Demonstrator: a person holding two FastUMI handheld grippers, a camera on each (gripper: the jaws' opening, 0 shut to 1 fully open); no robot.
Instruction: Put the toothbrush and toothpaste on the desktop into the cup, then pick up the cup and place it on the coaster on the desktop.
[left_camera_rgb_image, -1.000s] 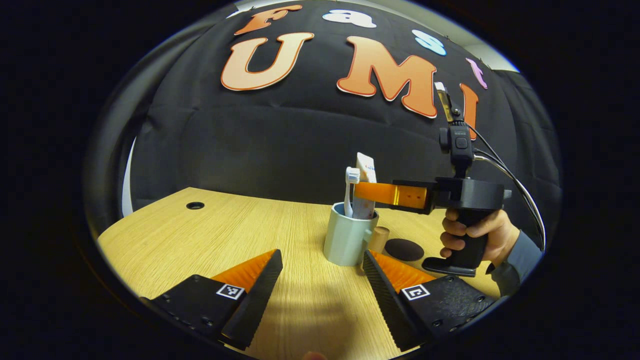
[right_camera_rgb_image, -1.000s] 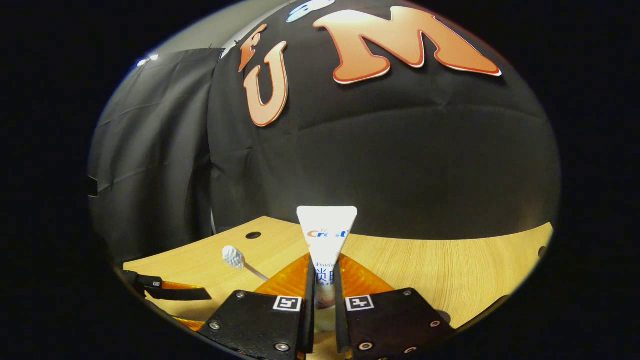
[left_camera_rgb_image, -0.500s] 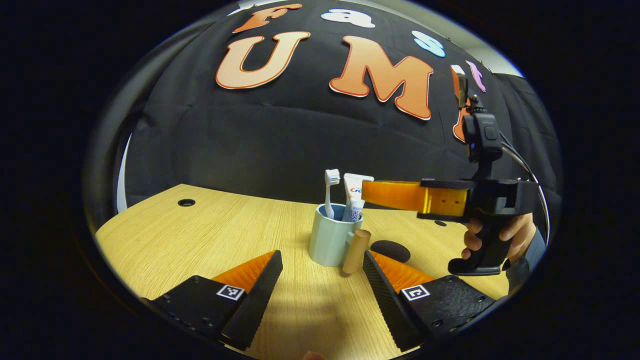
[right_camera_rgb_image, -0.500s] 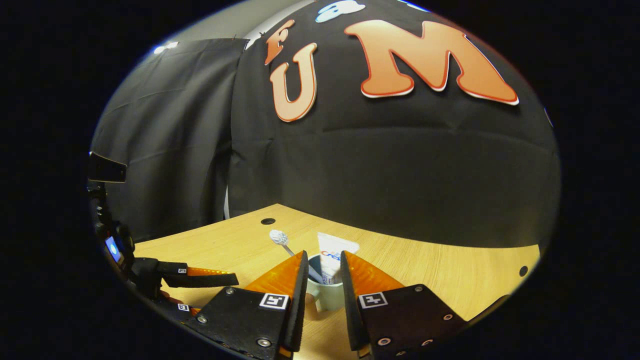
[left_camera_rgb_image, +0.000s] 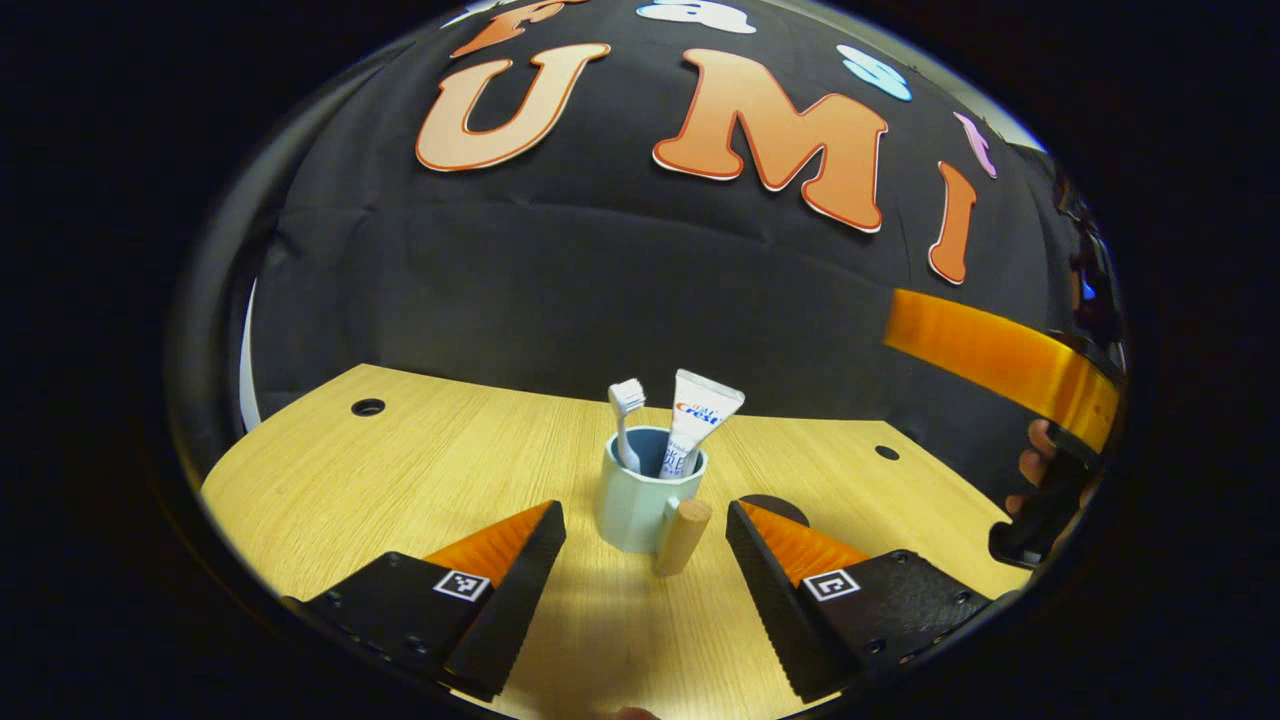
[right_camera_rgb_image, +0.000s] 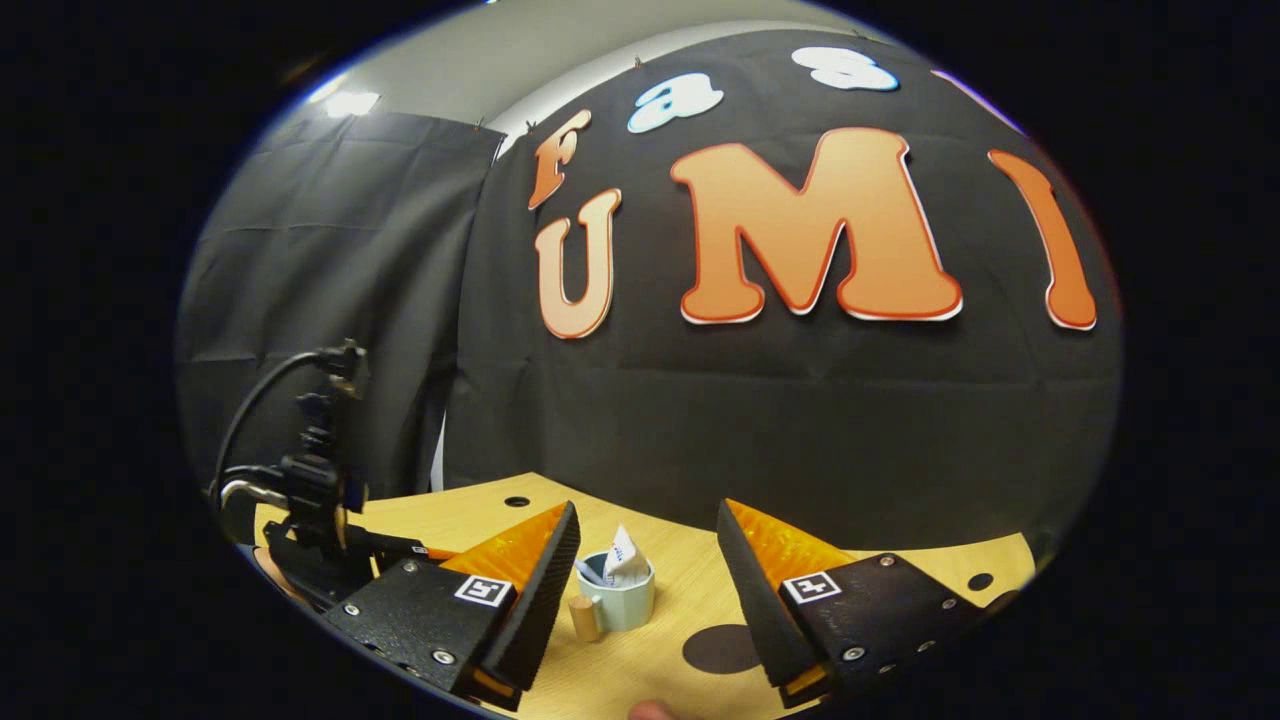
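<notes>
Both the left gripper (left_camera_rgb_image: 645, 540) and right gripper (right_camera_rgb_image: 648, 570) hold fingers apart around nothing, while toothbrush (left_camera_rgb_image: 625, 415) and toothpaste (left_camera_rgb_image: 692, 425) stand in the cup (left_camera_rgb_image: 635, 500) mid-bench (left_camera_rgb_image: 420, 460).

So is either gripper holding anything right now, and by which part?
Nothing is held. The left gripper and right gripper are both open, and the cup stands free on the desk.

Toothbrush (left_camera_rgb_image: 626, 420), toothpaste (left_camera_rgb_image: 692, 432) upright in cup (left_camera_rgb_image: 634, 505); coaster (right_camera_rgb_image: 722, 649) beside

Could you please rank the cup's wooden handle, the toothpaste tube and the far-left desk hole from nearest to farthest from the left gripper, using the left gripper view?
1. Wooden handle, between the fingers, cup's near side.
2. Toothpaste tube, upright in the cup.
3. Desk hole, far left edge.
</notes>
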